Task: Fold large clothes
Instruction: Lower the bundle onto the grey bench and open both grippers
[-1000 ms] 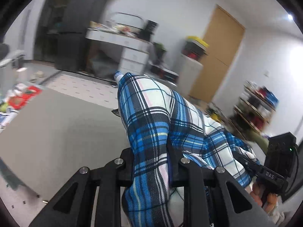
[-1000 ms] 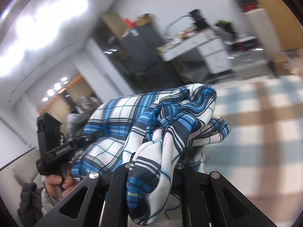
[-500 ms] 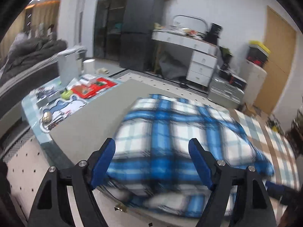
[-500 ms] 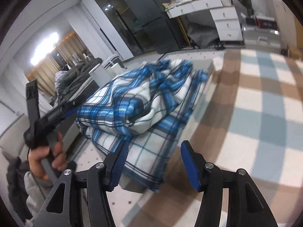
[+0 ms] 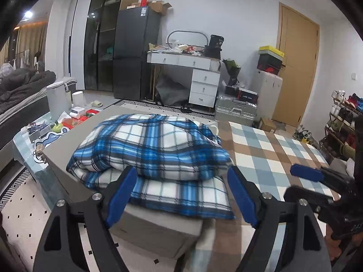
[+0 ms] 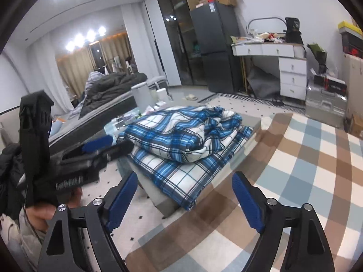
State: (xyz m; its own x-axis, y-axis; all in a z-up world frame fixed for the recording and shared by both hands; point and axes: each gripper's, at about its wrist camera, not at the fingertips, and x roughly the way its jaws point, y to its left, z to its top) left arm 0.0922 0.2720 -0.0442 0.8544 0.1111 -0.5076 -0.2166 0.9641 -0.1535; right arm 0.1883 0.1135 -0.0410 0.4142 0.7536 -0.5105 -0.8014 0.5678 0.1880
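A cluttered bedroom-living space holds a low grey table (image 5: 68,151) with a dark fridge (image 5: 133,52) and a white desk (image 5: 195,68) against the far wall and a checked rug (image 5: 272,158) spreading to the right. At the far left a bed with a dark duvet (image 6: 109,86) runs along the wall, and small items crowd a glass side table (image 5: 29,140) beside the grey one.

In the middle, the blue plaid garment (image 5: 158,149) lies on the grey table as a thick bundle, one puffy layer doubled over a flatter one whose near edge hangs just past the table's front. The upper layer is rumpled and its right end bunched, so the fold looks rough, not squared; I judge the main fold made, with smoothing or another fold perhaps left.

The left gripper (image 5: 181,192) hovers in front of the bundle, its jaws opening wide and nothing between them. To the right, the right gripper (image 6: 185,200) does the same, jaws opening and empty, clear of the cloth.
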